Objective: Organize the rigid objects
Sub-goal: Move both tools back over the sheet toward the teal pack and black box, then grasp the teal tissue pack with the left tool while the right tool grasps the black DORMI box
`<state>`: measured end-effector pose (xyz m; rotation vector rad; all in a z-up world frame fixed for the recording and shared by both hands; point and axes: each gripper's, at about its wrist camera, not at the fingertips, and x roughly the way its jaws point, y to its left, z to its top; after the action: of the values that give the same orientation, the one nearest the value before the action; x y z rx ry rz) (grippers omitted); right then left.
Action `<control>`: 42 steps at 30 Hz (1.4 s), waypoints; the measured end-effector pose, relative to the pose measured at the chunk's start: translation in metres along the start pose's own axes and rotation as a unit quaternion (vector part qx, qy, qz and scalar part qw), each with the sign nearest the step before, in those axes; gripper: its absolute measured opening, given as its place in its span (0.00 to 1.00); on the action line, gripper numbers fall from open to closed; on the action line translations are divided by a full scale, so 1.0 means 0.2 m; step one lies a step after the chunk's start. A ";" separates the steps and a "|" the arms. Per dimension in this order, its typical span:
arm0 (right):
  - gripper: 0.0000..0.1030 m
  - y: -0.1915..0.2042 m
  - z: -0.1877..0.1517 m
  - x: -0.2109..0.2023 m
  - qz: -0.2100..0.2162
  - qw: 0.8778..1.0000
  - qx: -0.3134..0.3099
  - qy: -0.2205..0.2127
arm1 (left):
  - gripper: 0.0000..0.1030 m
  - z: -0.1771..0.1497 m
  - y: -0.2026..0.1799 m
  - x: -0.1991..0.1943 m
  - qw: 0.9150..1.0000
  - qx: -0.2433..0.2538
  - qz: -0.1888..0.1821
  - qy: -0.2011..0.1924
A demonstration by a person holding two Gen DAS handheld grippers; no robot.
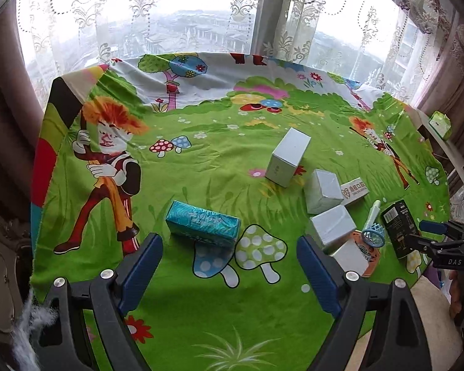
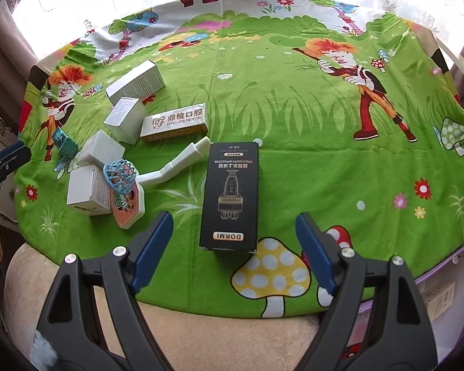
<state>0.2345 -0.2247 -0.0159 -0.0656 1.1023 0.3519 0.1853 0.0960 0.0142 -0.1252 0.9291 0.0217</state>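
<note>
Both claws stand wide apart, holding and touching nothing. The left gripper (image 1: 229,266) hovers with the teal box (image 1: 202,224) just ahead between its fingers. The right gripper (image 2: 233,241) frames the near end of the black box (image 2: 230,198).
</note>
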 end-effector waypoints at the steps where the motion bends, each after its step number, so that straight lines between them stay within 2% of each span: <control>1: 0.81 0.01 0.01 0.02 -0.002 1.000 -0.004 0.003 | 0.87 0.01 0.02 0.03 1.000 0.000 0.000 0.006; 8: 0.81 0.02 0.09 0.14 -0.004 1.000 -0.015 0.024 | 0.87 0.06 0.06 0.20 0.997 0.054 0.002 0.051; 10: 0.78 0.03 0.10 0.17 -0.001 0.999 -0.019 0.029 | 0.87 0.06 0.07 0.24 0.996 0.065 0.005 0.063; 15: 0.53 0.03 0.10 0.21 -0.013 0.999 -0.030 0.032 | 0.87 0.07 0.10 0.35 0.994 0.071 -0.001 0.087; 16: 0.43 0.03 0.11 0.21 -0.014 0.999 -0.031 0.031 | 0.86 0.07 0.10 0.37 0.993 0.070 -0.006 0.091; 18: 0.42 0.02 0.11 0.21 -0.007 0.999 -0.028 0.030 | 0.71 0.07 0.08 0.40 0.992 0.077 -0.018 0.100; 20: 0.42 0.01 0.12 0.20 -0.008 0.999 -0.028 0.026 | 0.72 0.08 0.07 0.41 0.992 0.079 -0.019 0.097; 23: 0.42 -0.01 0.16 0.18 -0.007 1.000 -0.021 0.011 | 0.72 0.13 0.06 0.42 0.994 0.064 -0.019 0.087; 25: 0.42 -0.02 0.22 0.18 -0.006 1.000 -0.015 0.001 | 0.72 0.20 0.06 0.44 0.997 0.033 -0.012 0.072; 27: 0.42 -0.01 0.30 0.18 -0.006 1.000 -0.013 -0.010 | 0.72 0.28 0.08 0.48 0.998 -0.014 0.019 0.056; 28: 0.42 0.01 0.34 0.19 -0.007 1.000 -0.016 -0.017 | 0.72 0.32 0.08 0.50 0.998 -0.034 0.023 0.046; 32: 0.42 0.09 0.50 0.26 0.005 0.999 -0.031 -0.034 | 0.72 0.41 0.00 0.58 0.997 -0.066 0.032 0.007; 35: 0.42 0.14 0.60 0.35 0.004 0.999 -0.039 -0.035 | 0.72 0.48 -0.02 0.65 0.995 -0.103 0.002 0.006; 38: 0.42 0.15 0.64 0.44 0.020 0.999 -0.030 -0.018 | 0.72 0.54 -0.03 0.76 0.990 -0.136 -0.026 0.036; 40: 0.42 0.18 0.64 0.47 0.024 0.999 -0.038 -0.005 | 0.72 0.55 -0.10 0.79 0.992 -0.116 -0.031 0.049; 42: 0.42 0.22 0.61 0.49 0.038 0.998 -0.050 0.003 | 0.72 0.54 -0.17 0.78 0.990 -0.098 -0.074 0.067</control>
<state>0.3646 -0.1314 -0.0406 -0.1141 1.0946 0.4758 0.3676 0.0695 -0.0439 -0.3810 1.0479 -0.0335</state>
